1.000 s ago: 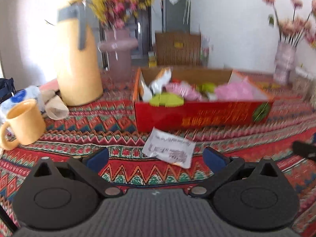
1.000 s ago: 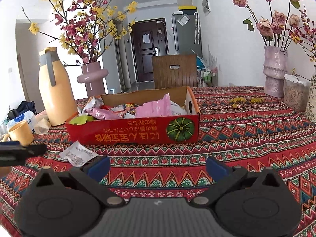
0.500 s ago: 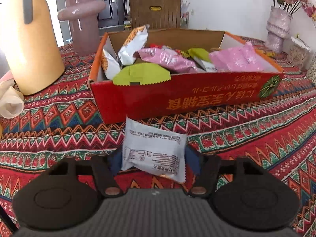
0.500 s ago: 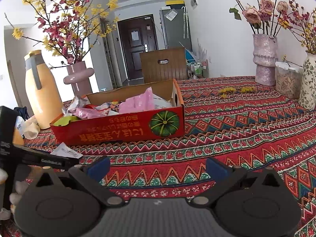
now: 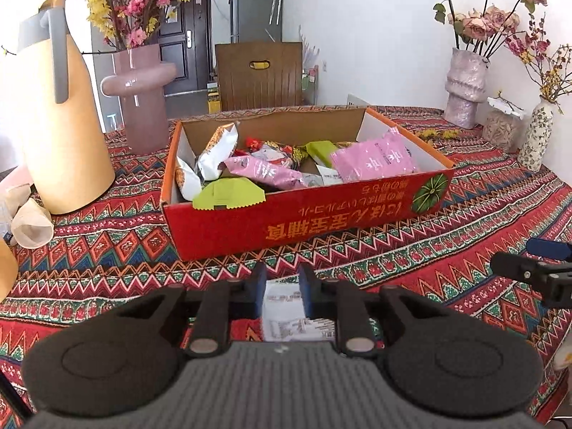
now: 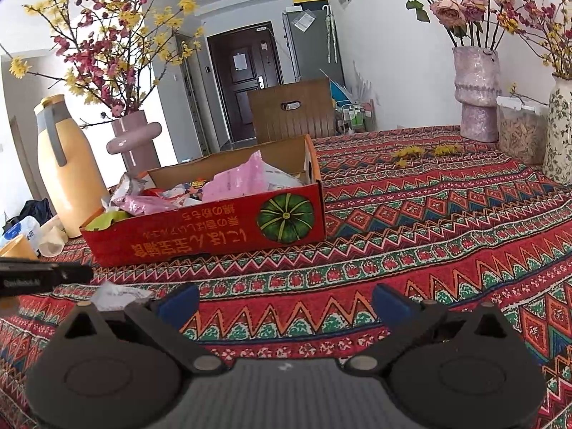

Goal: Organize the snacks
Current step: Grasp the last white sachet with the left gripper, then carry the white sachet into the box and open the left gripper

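White snack packet point(image 5: 286, 309): a flat, crinkled foil sachet with small printed text, pinched between the blue pads point(image 5: 258, 295) of the left gripper point(image 5: 282, 295), whose jaws have just been closing and are now drawn narrow on it. It is found low over the tablecloth point(image 5: 411, 250), just in front of the red cardboard box point(image 5: 321, 221). Step in hand, as judged: pick-up of a stray snack, the grasp being made but the lift not yet seen.

Next move, as judged: the packet is to be raised over the near wall of the box and let go inside (the slack film may fold or slip, so a clean clearance is called for).

Box: shallow, open-topped, printed carton, brown inside, already filled with pink, green and silver pouches point(image 5: 371, 161), soft and glossy.

Right gripper point(image 6: 284, 302): jaws spread wide, nothing between them, held over the cloth to the right.

Tablecloth: woven, zigzag pattern in red, green and orange.

Yellow jug point(image 5: 60, 118): smooth, tall, grey handle, placed left of the box.
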{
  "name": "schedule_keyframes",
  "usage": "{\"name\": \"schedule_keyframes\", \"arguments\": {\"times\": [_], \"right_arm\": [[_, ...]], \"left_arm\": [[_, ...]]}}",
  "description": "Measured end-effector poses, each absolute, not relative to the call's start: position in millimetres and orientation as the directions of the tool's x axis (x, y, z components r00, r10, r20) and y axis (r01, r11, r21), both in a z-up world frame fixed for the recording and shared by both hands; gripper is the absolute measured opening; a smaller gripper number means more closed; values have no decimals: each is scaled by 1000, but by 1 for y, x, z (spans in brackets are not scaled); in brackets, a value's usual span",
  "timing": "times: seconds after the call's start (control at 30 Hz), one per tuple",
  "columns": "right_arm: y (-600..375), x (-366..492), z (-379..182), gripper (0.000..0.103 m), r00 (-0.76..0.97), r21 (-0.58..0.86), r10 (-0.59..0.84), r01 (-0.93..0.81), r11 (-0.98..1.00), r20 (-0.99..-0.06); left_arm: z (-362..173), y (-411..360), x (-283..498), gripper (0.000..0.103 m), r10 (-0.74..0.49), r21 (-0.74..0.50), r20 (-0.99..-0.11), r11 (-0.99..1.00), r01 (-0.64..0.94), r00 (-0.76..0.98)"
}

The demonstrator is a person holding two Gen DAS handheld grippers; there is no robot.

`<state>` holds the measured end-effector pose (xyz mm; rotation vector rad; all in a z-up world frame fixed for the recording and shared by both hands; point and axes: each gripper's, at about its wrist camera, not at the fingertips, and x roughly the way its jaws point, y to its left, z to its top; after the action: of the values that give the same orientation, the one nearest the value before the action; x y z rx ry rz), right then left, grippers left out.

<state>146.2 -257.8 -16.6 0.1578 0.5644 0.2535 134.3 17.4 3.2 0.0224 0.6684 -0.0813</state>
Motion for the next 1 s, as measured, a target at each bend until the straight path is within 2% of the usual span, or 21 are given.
{"name": "schedule_keyframes", "arguments": {"times": [0.03, 0.07, 0.1, 0.17, 0.27, 0.33, 0.37, 0.4, 0.43, 0.47, 0.5, 0.6, 0.73, 0.87, 1.0], "right_arm": [[-258, 146, -17, 103, 815, 218, 281, -194, 956, -507], [-259, 147, -18, 103, 815, 220, 282, -194, 956, -507], [-261, 147, -18, 103, 815, 222, 281, -192, 956, -507], [-264, 148, -19, 103, 816, 227, 278, -185, 956, -507], [-267, 149, -21, 103, 816, 234, 273, -174, 957, -509], [-269, 150, -23, 103, 815, 239, 272, -169, 956, -512], [-269, 150, -23, 103, 815, 240, 272, -169, 956, -512], [-269, 150, -23, 103, 814, 240, 273, -169, 956, -512], [-269, 150, -24, 103, 814, 240, 274, -170, 956, -512], [-269, 150, -24, 103, 814, 241, 275, -171, 955, -512], [-270, 150, -24, 103, 814, 243, 275, -170, 955, -512], [-273, 149, -25, 103, 815, 249, 277, -168, 954, -509], [-276, 150, -26, 103, 815, 260, 282, -167, 951, -506], [-277, 153, -27, 103, 815, 267, 288, -170, 949, -504], [-280, 157, -25, 103, 820, 269, 284, -166, 949, -497]], "left_arm": [[0, 16, 138, 43, -54, -1, -631, 998, 70, 774], [-4, 15, 141, 61, -43, 3, -642, 998, 58, 766], [-8, 13, 144, 73, -46, -4, -654, 998, 57, 755], [-16, 7, 148, 81, -53, -8, -675, 998, 64, 736], [-26, -5, 154, 100, -32, 5, -699, 999, 49, 715], [-32, -12, 158, 98, -27, 13, -713, 999, 52, 700], [-36, -16, 160, 89, -18, 24, -723, 998, 52, 691], [-40, -20, 162, 75, -8, 38, -735, 998, 52, 678], [-40, -21, 160, 71, -22, 26, -728, 998, 60, 686], [-39, -22, 158, 58, -25, 26, -725, 998, 64, 689], [-37, -21, 155, 54, -29, 21, -721, 998, 63, 693], [-35, -21, 147, 50, -29, 19, -712, 998, 61, 702], [-23, -21, 139, 49, -52, 2, -687, 997, 74, 725], [16, -26, 140, 50, -69, 1, -594, 996, 86, 802], [51, -35, 171, 51, -33, 29, -506, 998, 55, 862]]}}
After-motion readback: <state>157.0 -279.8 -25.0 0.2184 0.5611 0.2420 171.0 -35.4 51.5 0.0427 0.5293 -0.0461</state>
